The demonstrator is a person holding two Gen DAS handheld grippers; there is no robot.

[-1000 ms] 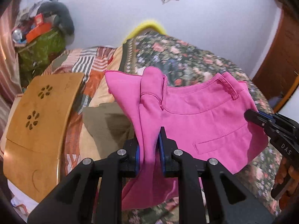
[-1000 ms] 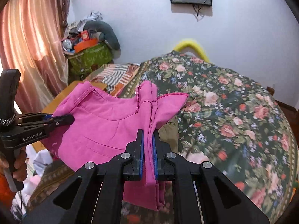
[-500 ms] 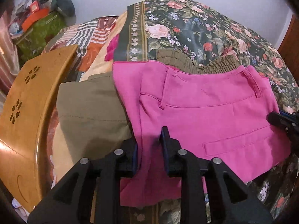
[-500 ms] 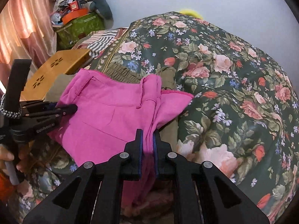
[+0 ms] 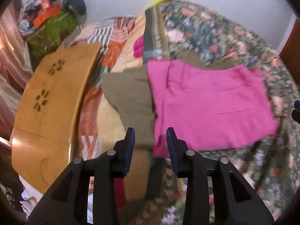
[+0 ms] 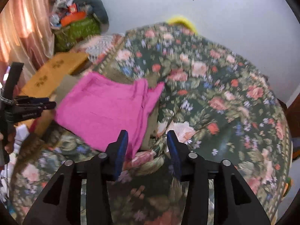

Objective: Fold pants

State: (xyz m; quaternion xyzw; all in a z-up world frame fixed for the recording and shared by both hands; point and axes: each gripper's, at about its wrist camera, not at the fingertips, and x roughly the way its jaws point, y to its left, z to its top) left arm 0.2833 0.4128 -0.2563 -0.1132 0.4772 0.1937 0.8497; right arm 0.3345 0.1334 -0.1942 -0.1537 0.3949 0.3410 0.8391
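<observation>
Here, pink pants (image 5: 206,105) folded flat on the floral bedspread (image 6: 215,97), partly over an olive garment (image 5: 129,93), left claw (image 5: 151,136) and right claw (image 6: 147,138) both spreading, pads clear of cloth, wooden board (image 5: 52,97) beside.

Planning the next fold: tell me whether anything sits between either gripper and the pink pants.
Nothing visible does. The pink pants lie folded on the floral bedspread, their near edge just ahead of the opening left gripper and right gripper; neither presses the cloth.

Left gripper (image 5: 150,136), right gripper (image 6: 147,138): fingers parting, empty.
</observation>
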